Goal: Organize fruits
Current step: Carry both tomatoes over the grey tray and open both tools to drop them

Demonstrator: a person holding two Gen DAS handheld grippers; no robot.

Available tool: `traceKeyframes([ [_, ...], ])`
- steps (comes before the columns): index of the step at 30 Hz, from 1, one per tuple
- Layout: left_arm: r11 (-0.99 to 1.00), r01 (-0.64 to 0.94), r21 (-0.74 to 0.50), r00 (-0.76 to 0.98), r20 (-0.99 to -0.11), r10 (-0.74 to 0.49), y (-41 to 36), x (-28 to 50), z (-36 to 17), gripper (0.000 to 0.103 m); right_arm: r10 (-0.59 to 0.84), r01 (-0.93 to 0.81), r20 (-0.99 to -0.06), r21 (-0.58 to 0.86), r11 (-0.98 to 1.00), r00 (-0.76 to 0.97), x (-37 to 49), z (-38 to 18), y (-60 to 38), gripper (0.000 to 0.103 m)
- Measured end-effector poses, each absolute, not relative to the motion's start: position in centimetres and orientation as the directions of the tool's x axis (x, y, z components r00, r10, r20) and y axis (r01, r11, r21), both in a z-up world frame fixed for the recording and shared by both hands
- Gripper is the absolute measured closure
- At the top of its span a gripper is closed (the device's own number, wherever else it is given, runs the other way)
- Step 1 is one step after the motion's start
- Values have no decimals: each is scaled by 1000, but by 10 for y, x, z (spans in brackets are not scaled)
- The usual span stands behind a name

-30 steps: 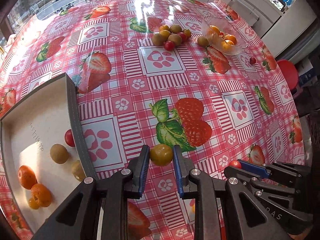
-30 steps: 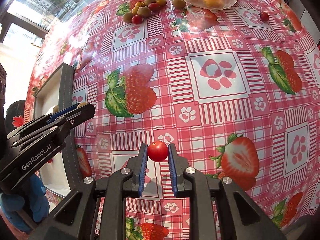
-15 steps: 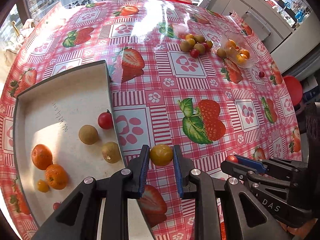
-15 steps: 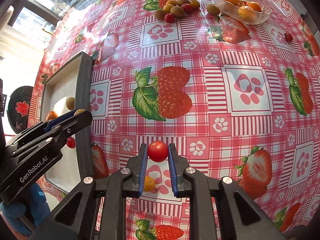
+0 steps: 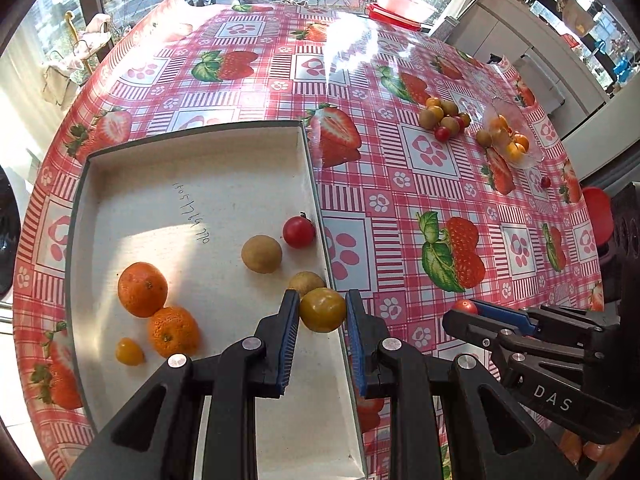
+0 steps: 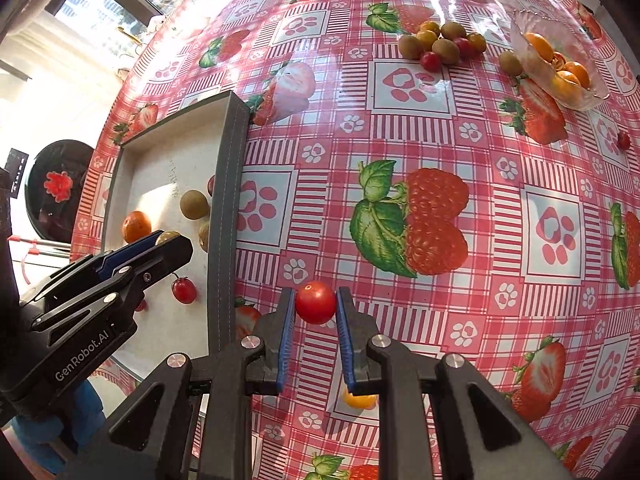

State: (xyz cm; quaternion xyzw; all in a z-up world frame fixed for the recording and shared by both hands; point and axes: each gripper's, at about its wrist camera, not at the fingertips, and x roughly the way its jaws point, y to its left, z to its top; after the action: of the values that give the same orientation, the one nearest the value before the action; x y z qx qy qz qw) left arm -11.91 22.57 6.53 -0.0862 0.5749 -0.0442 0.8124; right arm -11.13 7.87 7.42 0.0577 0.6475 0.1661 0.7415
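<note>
My left gripper (image 5: 322, 311) is shut on a yellow-green tomato (image 5: 322, 309) and holds it above the right wall of the white tray (image 5: 192, 184). The tray holds two oranges (image 5: 142, 289), a small yellow fruit (image 5: 129, 352), two brown kiwis (image 5: 261, 253) and a red cherry tomato (image 5: 298, 232). My right gripper (image 6: 315, 305) is shut on a red cherry tomato (image 6: 315, 302) above the tablecloth, right of the tray (image 6: 226, 184). The left gripper also shows in the right wrist view (image 6: 160, 240), over the tray.
A pile of kiwis and small tomatoes (image 5: 444, 120) lies at the far right of the table, beside a glass bowl (image 5: 516, 140) of orange fruit. A lone red tomato (image 6: 623, 140) lies past the bowl. A yellow fruit (image 6: 360, 400) lies on the cloth under my right gripper.
Both grippers moved left toward the tray with their fruit. The left gripper now hangs over the tray's right wall; before, it was over the tablecloth.
</note>
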Motion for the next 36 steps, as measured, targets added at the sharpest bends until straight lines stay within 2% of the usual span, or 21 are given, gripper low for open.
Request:
traceKeyframes([
  [16, 980, -140, -141, 396, -915, -75, 289, -122, 75, 78, 373, -321, -921, 320, 891, 116, -83, 91, 150, 81],
  [36, 974, -208, -85, 406, -914, 7, 328, -92, 62, 78, 416, -348, -904, 359, 866, 104, -35, 93, 199, 81],
])
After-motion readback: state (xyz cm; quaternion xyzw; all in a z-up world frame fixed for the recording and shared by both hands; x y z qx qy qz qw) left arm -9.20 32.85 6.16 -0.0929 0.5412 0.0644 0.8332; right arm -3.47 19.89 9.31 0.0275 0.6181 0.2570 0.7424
